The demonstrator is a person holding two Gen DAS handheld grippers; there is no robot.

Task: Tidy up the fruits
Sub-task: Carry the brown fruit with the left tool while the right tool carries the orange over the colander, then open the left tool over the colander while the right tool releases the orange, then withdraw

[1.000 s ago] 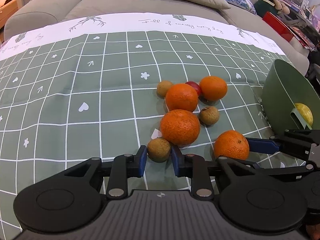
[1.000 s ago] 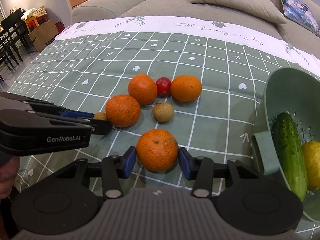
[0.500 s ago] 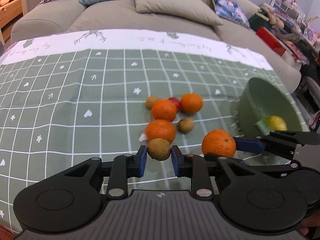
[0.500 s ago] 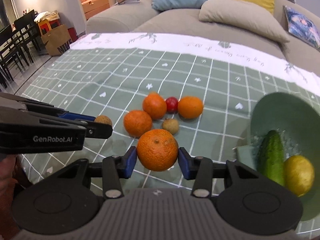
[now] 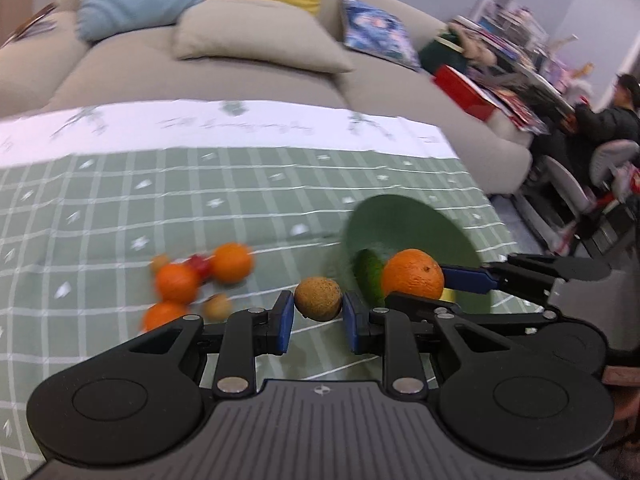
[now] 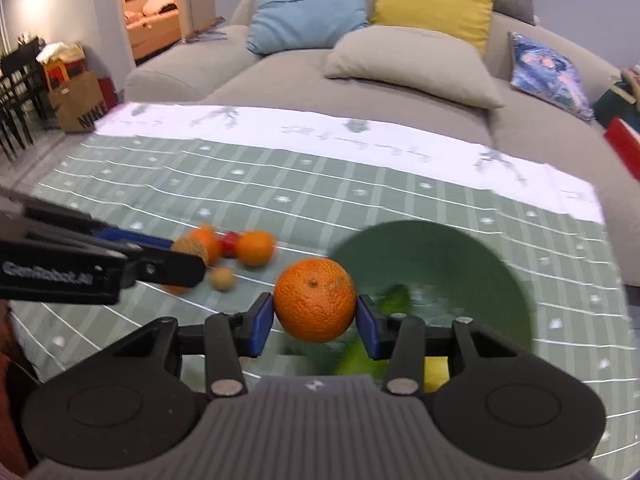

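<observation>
My left gripper (image 5: 318, 314) is shut on a small brown round fruit (image 5: 318, 299), held up off the green checked cloth (image 5: 200, 208). My right gripper (image 6: 315, 318) is shut on an orange (image 6: 315, 299), also lifted, in front of the green bowl (image 6: 440, 256). In the left wrist view that orange (image 5: 413, 279) hangs before the bowl (image 5: 400, 224), between the right gripper's fingers (image 5: 468, 280). A cucumber (image 5: 370, 276) and something yellow (image 6: 434, 374) lie in the bowl. On the cloth stay three oranges (image 5: 231, 262), a red fruit (image 5: 199, 265) and two small brown fruits (image 5: 216, 307), all blurred.
A grey sofa (image 6: 360, 80) with blue (image 6: 308, 6), yellow and beige cushions runs behind the table. A person (image 5: 616, 116) sits at the far right among chairs and cluttered shelves. A paper bag (image 6: 80, 104) and dark chairs stand at far left.
Both grippers have risen off the cloth with their fruits and swung right toward the green bowl. The fruits left on the cloth now sit lower left and look smaller.
</observation>
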